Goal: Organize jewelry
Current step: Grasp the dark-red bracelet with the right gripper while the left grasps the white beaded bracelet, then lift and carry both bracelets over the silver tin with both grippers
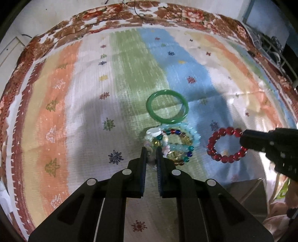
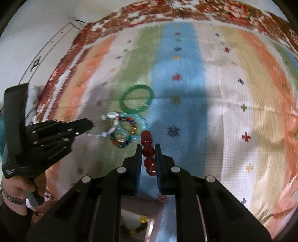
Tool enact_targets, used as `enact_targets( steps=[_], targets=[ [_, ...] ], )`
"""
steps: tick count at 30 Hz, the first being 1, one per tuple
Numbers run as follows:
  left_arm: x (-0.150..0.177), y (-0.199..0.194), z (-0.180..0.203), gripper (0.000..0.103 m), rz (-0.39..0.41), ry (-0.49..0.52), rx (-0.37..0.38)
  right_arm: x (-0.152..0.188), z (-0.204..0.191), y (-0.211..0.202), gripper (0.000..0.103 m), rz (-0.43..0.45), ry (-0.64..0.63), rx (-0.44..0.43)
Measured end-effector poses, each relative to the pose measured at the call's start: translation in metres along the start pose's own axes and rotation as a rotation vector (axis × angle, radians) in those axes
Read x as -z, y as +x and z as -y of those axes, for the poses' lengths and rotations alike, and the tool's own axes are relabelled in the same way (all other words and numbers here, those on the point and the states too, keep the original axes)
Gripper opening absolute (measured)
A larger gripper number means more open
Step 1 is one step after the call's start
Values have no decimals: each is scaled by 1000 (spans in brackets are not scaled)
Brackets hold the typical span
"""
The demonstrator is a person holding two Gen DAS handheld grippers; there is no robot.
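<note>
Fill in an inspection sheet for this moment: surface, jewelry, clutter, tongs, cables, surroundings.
Surface: striped pastel cloth with small motifs, floral brown border at the far edge.
Job's things: green bangle lying flat; tangled pile of mixed bead bracelets just in front of it; red bead bracelet apart to the right.
Clutter: nothing seen on the cloth.
Tongs: left tongs closed on a pale strand at the pile's edge; right tongs closed on the red bead bracelet.
Cables: thin dark cord across the floral border.
Surroundings: open box with beads below the right tongs; white wall behind.
</note>
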State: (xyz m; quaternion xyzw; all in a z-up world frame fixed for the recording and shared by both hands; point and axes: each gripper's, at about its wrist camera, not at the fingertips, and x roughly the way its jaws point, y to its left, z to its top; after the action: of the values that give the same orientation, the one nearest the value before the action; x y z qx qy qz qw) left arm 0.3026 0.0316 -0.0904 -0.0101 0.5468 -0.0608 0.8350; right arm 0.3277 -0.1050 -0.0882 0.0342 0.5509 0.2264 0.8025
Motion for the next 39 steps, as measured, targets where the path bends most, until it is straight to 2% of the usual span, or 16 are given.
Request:
enact_targets(
  steps=[3, 10, 17, 31, 39],
  targets=[
    [-1, -13, -1, 9, 31, -40, 20, 0, -12, -8, 15, 25, -33, -4],
    [3, -41, 3, 10, 84, -41, 43, 3, -25, -24, 15, 65, -55, -25],
    [15, -59, 6, 10, 101, -33, 62, 13, -39, -45, 15, 102, -68, -45],
    [42, -123, 36, 10, 213, 35, 108, 35, -59, -82, 15, 161, -86, -81],
    [71, -143, 45, 10, 240, 61, 129, 65, -60, -91, 15, 155, -88, -104]
  ],
)
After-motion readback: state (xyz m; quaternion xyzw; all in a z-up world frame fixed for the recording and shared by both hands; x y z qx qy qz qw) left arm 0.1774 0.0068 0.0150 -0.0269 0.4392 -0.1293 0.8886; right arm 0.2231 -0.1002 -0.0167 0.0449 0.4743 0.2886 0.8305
